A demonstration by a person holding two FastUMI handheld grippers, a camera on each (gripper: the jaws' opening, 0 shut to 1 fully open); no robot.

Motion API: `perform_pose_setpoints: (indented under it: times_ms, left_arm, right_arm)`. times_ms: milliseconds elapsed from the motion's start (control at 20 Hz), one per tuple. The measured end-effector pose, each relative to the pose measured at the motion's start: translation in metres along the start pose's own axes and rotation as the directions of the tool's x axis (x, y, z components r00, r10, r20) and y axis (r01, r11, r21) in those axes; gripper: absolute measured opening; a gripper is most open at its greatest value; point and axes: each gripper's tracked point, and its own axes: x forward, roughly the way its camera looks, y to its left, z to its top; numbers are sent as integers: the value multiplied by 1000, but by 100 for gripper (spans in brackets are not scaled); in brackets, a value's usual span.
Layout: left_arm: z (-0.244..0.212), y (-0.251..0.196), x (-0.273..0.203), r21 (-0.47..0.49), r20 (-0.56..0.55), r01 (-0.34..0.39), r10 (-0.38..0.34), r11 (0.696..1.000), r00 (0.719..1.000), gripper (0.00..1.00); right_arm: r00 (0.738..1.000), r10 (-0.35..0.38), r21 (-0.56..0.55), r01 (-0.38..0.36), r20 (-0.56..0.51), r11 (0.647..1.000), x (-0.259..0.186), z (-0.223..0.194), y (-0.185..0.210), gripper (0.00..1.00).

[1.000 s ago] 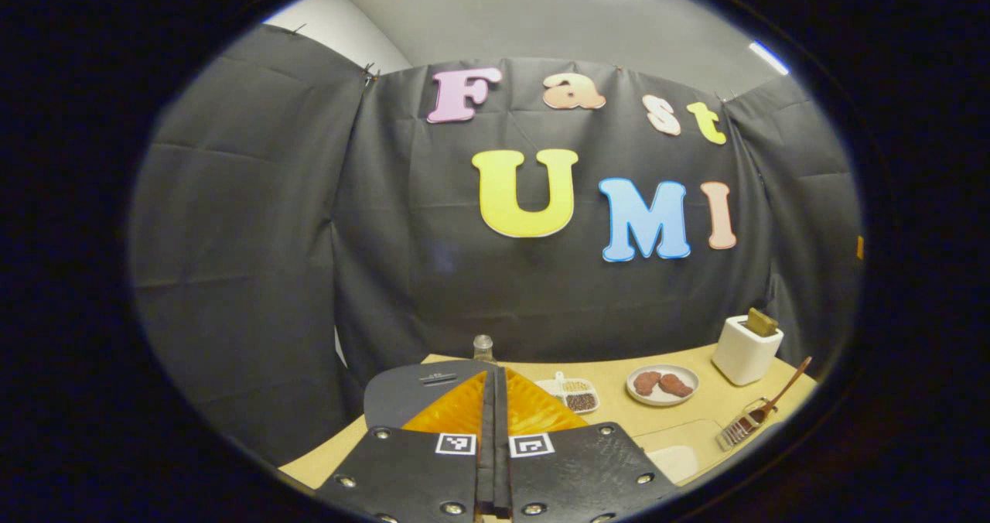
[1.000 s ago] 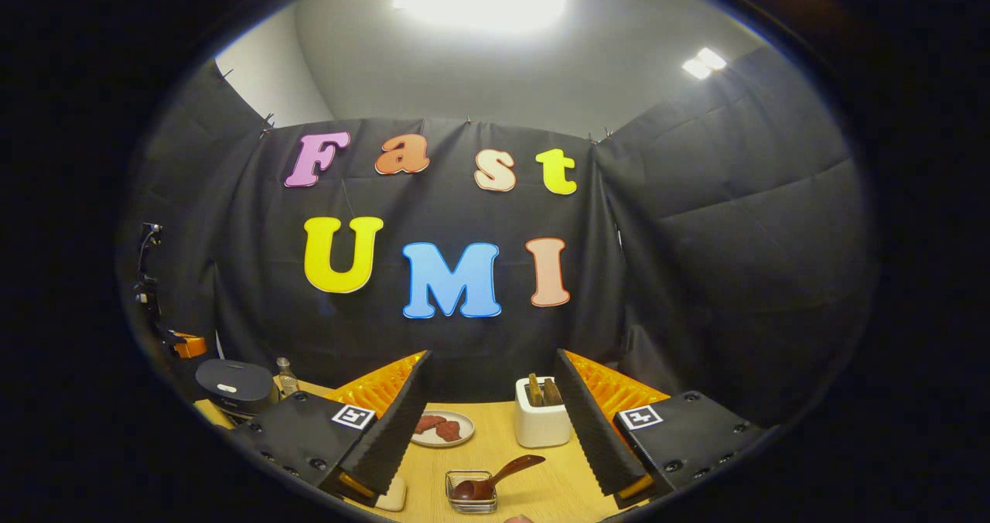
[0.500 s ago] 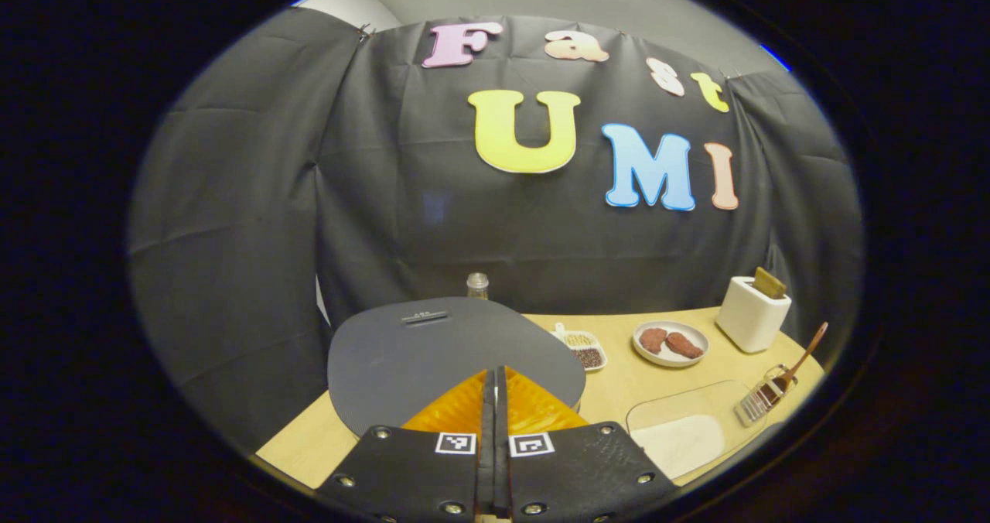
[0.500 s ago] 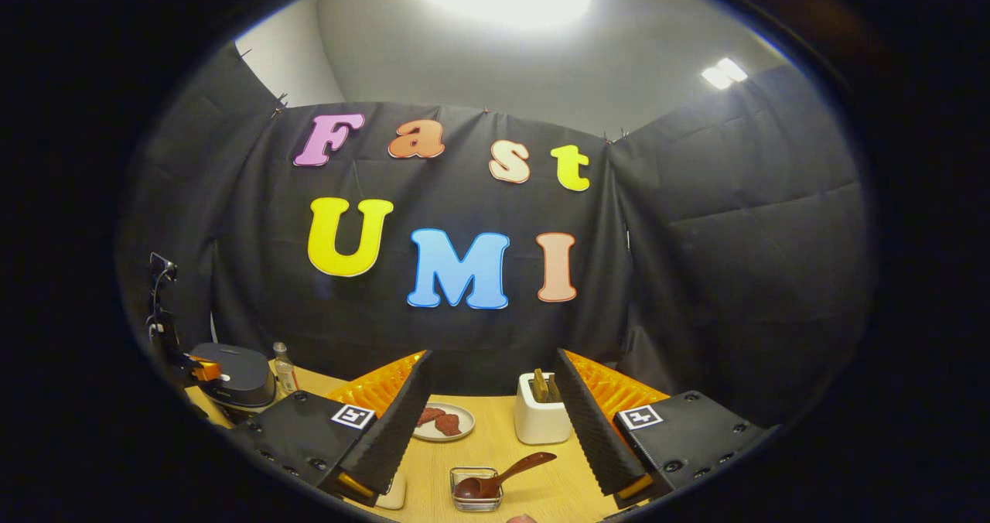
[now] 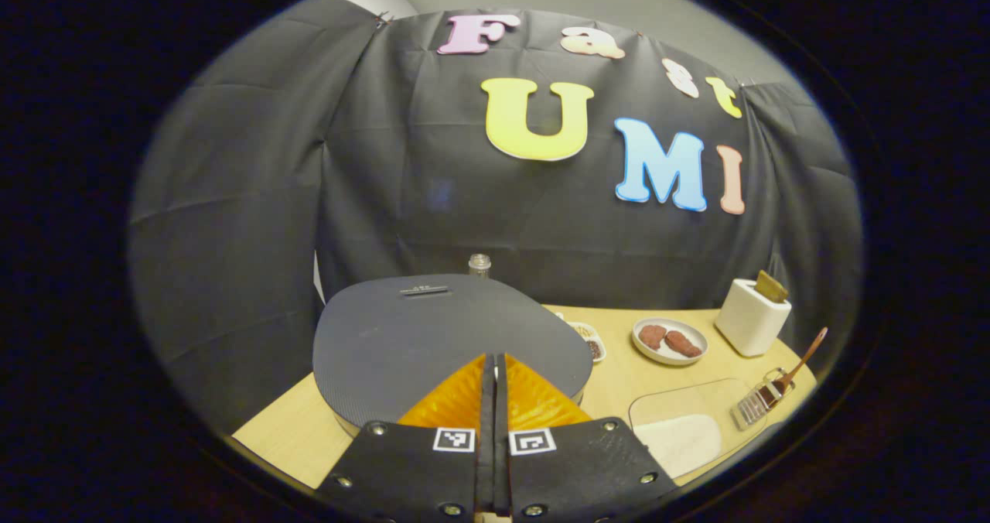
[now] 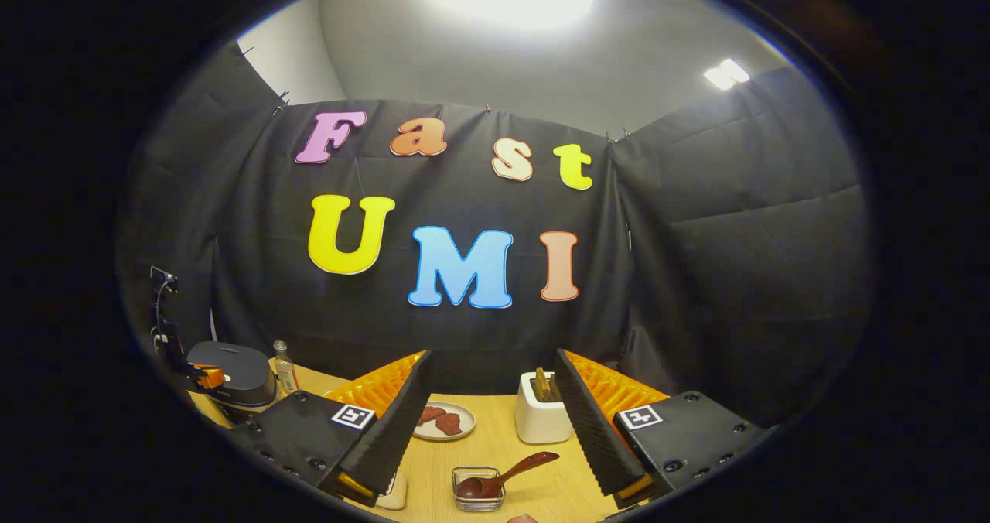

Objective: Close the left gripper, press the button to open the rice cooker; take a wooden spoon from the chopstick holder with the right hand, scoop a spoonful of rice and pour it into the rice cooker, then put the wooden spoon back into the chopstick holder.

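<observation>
The left claw (image 5: 493,360) has its two fingers pressed flat together with nothing between them, poised right over the near edge of the rice cooker (image 5: 452,337). The cooker's dark lid is down, so as I judge it only the first bit is done: the claw is shut, the button not yet pressed home or at least the lid not yet sprung. From the right gripper view the rice cooker (image 6: 232,368) sits out at nine o'clock, with the left claw (image 6: 207,376) at its front edge.

The right claw (image 6: 495,430) is spread wide and holds nothing. The wooden spoon (image 6: 503,475) lies at six o'clock between its fingers, bowl down in the small wire chopstick holder (image 6: 477,492), handle leaning up to the right. In the left gripper view the wooden spoon (image 5: 797,364) and chopstick holder (image 5: 754,407) are at four o'clock, near the desk's edge. So fetching the spoon, scooping, pouring and returning it all remain.

The rice seems to be the pale heap in the clear tray (image 5: 681,430), just left of the holder.

Around them on the desk (image 5: 286,438): a plate (image 5: 669,341) with two reddish pieces, a white toaster (image 5: 752,323) with a slice in it, a small dish (image 5: 589,339) of grains tucked beside the cooker, and a little glass bottle (image 5: 479,264) behind the lid. Nothing blocks the spoon, but carrying rice across will pass close by the plate and dish, I reckon.
</observation>
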Motion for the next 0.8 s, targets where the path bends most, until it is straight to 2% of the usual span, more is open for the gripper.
perform_pose_setpoints:
  times_ms: [50,300,650,800]
  left_arm:
    - [-3,-2,1,18,-12,-7,7,1000,1000,2]
    - [17,-2,-5,57,45,-42,39,997,998,2]
    - [125,-4,-43,95,255,-97,70,991,964,2]
    - [159,-6,-70,106,310,-111,74,988,948,0]
  right_arm:
    - [1000,7,3,-7,-3,1000,0,0,2,98]
    - [1000,21,10,-22,22,1000,-4,8,-2,99]
    - [999,27,38,-28,35,999,-8,12,-13,99]
    - [999,36,45,-38,39,998,-6,13,-17,99]
